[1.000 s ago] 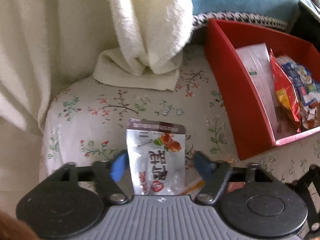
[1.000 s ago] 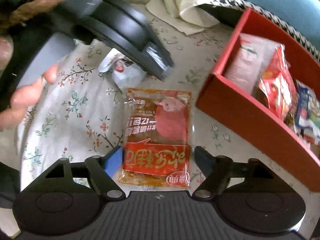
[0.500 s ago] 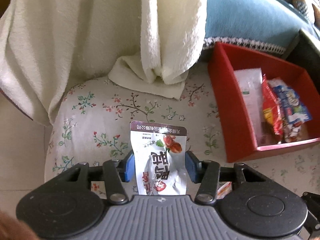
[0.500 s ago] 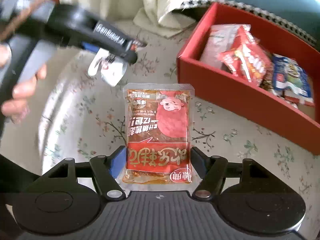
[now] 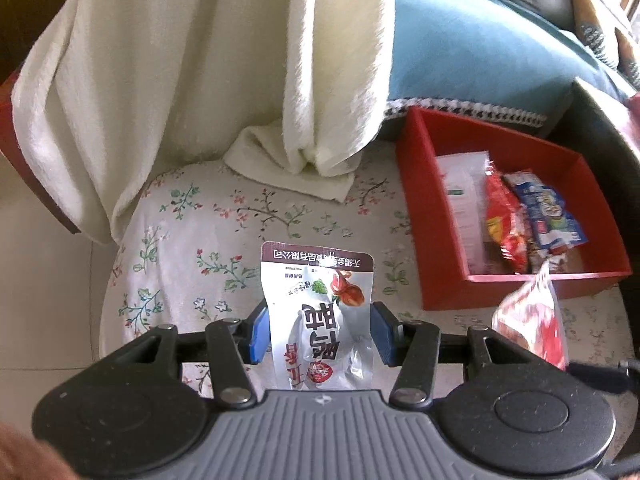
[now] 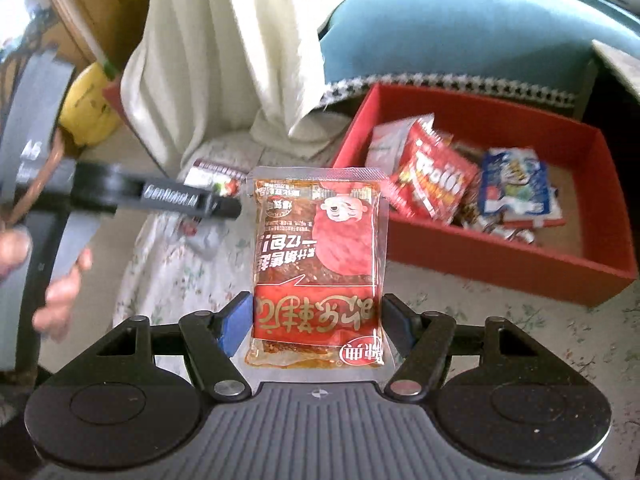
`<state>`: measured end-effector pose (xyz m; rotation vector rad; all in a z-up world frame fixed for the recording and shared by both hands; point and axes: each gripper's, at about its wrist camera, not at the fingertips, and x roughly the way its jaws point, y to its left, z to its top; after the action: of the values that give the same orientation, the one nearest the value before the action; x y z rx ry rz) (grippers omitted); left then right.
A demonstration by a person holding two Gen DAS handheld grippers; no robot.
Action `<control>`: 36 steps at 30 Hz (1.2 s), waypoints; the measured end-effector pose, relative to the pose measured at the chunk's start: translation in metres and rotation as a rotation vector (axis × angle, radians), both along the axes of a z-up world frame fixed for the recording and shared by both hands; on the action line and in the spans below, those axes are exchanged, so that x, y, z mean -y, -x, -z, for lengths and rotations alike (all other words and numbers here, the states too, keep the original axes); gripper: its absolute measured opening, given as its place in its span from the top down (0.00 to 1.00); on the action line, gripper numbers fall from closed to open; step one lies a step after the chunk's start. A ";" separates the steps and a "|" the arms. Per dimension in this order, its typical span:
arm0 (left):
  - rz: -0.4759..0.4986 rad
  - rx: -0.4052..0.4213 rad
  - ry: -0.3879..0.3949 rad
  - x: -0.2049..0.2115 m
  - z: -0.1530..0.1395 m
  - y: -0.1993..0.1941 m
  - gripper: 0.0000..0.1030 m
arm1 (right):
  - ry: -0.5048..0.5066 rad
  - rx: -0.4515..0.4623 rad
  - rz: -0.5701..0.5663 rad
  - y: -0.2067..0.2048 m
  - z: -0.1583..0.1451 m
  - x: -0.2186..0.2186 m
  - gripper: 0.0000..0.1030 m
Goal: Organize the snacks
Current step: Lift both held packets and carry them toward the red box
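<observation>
The left gripper [image 5: 318,334] pinches a silver foil snack pouch with a dark brown top band [image 5: 320,312] between its blue pads, the pouch standing upright above the floral-print cloth surface [image 5: 208,240]. The right gripper [image 6: 316,322] clamps a clear red-and-orange spicy snack packet [image 6: 318,256] by its two side edges, held upright in front of the camera and clear of the cloth. In the right wrist view the left gripper appears from the side at the left, a person's hand [image 6: 60,292] wrapped around its grey handle.

An open red rectangular cardboard box [image 5: 424,216] sits toward the far right corner of the cloth surface. Inside it lie a pale white wrapper [image 5: 464,192] against the left wall, a red crinkled snack bag [image 6: 434,180] next to it, a blue-and-white snack packet [image 6: 514,188] further right, and some small loose wrapped pieces near the front wall, too blurred to identify. Part of the brown box floor shows bare at the right.

A cream fleece blanket [image 5: 200,80] hangs over the far edge of the cloth surface, with a blue cushion [image 5: 472,48] behind the box.
</observation>
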<state>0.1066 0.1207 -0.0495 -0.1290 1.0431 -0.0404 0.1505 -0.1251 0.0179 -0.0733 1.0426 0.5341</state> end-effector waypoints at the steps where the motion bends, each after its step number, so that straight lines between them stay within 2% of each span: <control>1: 0.002 0.006 0.002 0.001 -0.002 0.002 0.58 | -0.005 0.004 0.005 -0.002 0.000 0.001 0.27; 12: 0.052 0.063 -0.014 0.024 -0.019 0.018 0.58 | -0.019 0.051 0.067 -0.007 -0.014 0.021 0.27; 14: 0.059 0.070 -0.009 0.028 -0.022 0.018 0.58 | -0.032 0.055 0.081 -0.008 -0.016 0.026 0.33; 18: 0.077 0.086 -0.008 0.038 -0.026 0.017 0.57 | -0.019 0.049 0.106 -0.014 -0.012 0.034 0.33; 21: 0.089 0.089 -0.020 0.046 -0.026 0.014 0.57 | 0.008 0.004 0.062 -0.012 0.001 0.029 0.32; 22: 0.095 0.088 -0.025 0.048 -0.025 0.013 0.57 | 0.037 -0.010 0.051 -0.009 0.008 0.024 0.26; 23: 0.100 0.085 -0.029 0.050 -0.024 0.013 0.57 | 0.061 -0.021 0.063 -0.007 0.015 0.021 0.16; 24: 0.106 0.083 -0.036 0.051 -0.023 0.013 0.57 | 0.078 -0.043 0.079 -0.005 0.024 0.020 0.13; 27: 0.108 0.082 -0.062 0.052 -0.020 0.014 0.57 | 0.080 -0.110 0.144 -0.003 0.046 0.018 0.12; 30: 0.098 0.080 -0.080 0.050 -0.017 0.013 0.57 | -0.003 -0.109 0.252 -0.004 0.052 0.015 0.11; 31: 0.098 0.080 -0.085 0.050 -0.017 0.013 0.57 | -0.026 -0.118 0.279 -0.004 0.055 0.012 0.07; 34: 0.098 0.084 -0.098 0.049 -0.016 0.012 0.57 | 0.035 -0.110 0.312 -0.007 0.075 -0.006 0.05; 36: 0.099 0.091 -0.100 0.047 -0.017 0.013 0.57 | 0.040 -0.136 0.336 -0.009 0.089 -0.011 0.05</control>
<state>0.0935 0.0732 -0.0325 0.0157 0.9581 -0.0830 0.1593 -0.1141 -0.0715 0.1030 1.1704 0.2151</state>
